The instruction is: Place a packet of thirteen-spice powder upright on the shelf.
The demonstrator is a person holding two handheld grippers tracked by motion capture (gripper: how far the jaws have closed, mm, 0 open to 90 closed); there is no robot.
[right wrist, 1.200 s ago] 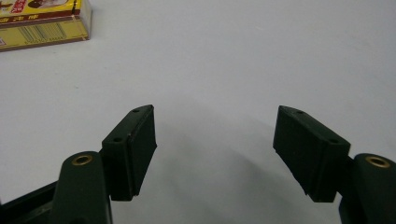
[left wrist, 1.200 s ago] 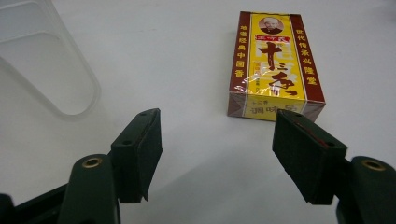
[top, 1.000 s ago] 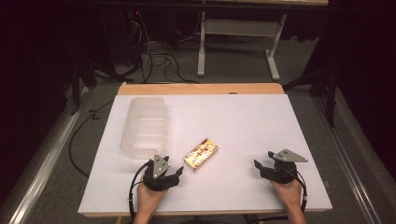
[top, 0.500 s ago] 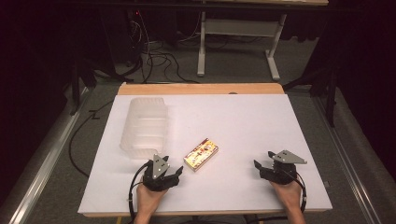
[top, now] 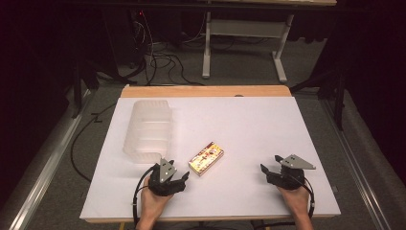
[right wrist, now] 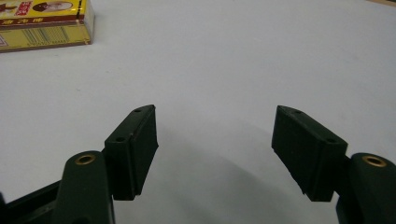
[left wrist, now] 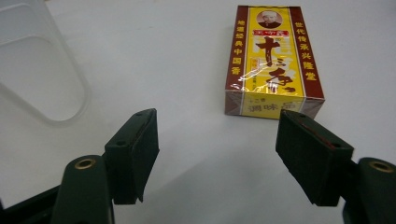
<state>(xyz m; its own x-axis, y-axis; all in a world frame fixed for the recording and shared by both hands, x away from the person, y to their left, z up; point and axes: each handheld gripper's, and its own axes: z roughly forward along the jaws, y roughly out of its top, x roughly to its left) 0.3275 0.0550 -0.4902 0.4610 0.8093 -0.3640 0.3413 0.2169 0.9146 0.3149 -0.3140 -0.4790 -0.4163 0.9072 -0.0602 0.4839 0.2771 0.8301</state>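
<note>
Your left gripper (top: 178,180) sits at the table's near edge, jaws spread wide, nothing between them; the yellow-and-red box (left wrist: 272,63) lies flat just ahead at 1 o'clock of the jaws. Swing slightly right to centre it, keep the pads low and level, and straddle the long sides before closing. Your hand (top: 154,201) is low, wrist straight, pointing forward-right. Your right gripper (top: 270,171), well apart at 3 o'clock, is also spread and empty. The clear plastic tray (top: 148,129) lies beyond at 11 o'clock on the white table (top: 249,120).
</note>
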